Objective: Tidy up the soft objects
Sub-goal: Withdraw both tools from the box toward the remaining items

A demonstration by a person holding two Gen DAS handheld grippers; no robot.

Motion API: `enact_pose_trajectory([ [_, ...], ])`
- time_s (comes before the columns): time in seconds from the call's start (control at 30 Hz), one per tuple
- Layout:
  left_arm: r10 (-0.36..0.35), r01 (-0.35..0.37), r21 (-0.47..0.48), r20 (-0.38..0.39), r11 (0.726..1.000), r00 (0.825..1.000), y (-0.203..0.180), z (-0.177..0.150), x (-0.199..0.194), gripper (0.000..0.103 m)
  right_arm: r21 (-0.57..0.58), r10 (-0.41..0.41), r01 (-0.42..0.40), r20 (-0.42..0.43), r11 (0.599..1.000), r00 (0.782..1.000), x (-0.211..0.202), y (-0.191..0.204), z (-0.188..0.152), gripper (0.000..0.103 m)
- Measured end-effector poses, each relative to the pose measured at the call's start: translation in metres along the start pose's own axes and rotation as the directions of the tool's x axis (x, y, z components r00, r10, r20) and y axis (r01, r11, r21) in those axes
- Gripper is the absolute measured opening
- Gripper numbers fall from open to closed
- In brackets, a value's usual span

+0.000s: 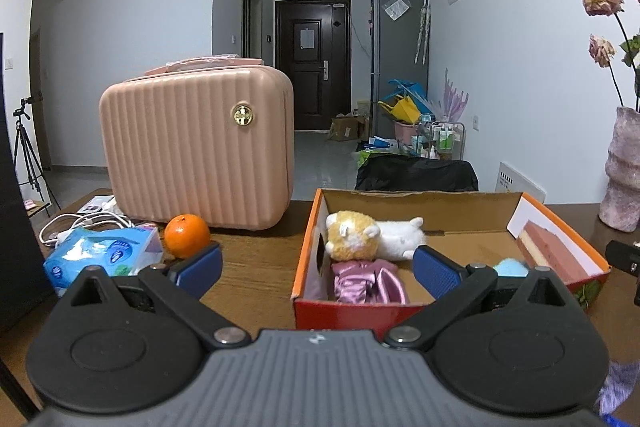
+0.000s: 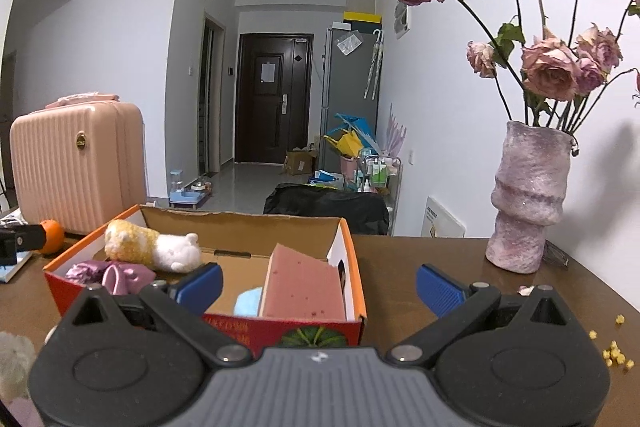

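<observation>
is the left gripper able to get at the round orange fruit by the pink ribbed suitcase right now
Probably yes. The left gripper is open and empty, and the round orange fruit sits uncovered on the wooden table just beyond its left finger, with nothing between them.

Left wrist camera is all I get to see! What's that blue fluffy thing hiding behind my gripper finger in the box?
Observer: In the right wrist view, the light blue soft thing lies low in the box, right beside the pink block.
Operator: Is there any mess past the box?
Observer: Yes, small yellow crumbs are scattered on the table, towards its right edge.
Operator: Is the other gripper holding something?
Observer: No, the right gripper is open, with nothing between its fingers.
</observation>
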State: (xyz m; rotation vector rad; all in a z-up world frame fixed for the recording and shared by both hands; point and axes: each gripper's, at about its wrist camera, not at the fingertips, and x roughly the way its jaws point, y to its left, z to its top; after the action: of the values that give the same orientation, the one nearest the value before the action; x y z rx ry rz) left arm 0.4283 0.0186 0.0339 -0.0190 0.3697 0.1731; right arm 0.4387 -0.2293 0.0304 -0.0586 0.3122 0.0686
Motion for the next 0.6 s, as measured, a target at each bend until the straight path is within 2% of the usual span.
enact_pose_trajectory([
  [0.6, -0.023, 0.023, 0.03, 0.006, 0.999, 1.0, 0.011, -0.03, -0.055, 0.103, -0.008, -0.002, 0.002, -0.002, 1.0, 1.0, -0.067, -0.006, -0.039, 0.103],
])
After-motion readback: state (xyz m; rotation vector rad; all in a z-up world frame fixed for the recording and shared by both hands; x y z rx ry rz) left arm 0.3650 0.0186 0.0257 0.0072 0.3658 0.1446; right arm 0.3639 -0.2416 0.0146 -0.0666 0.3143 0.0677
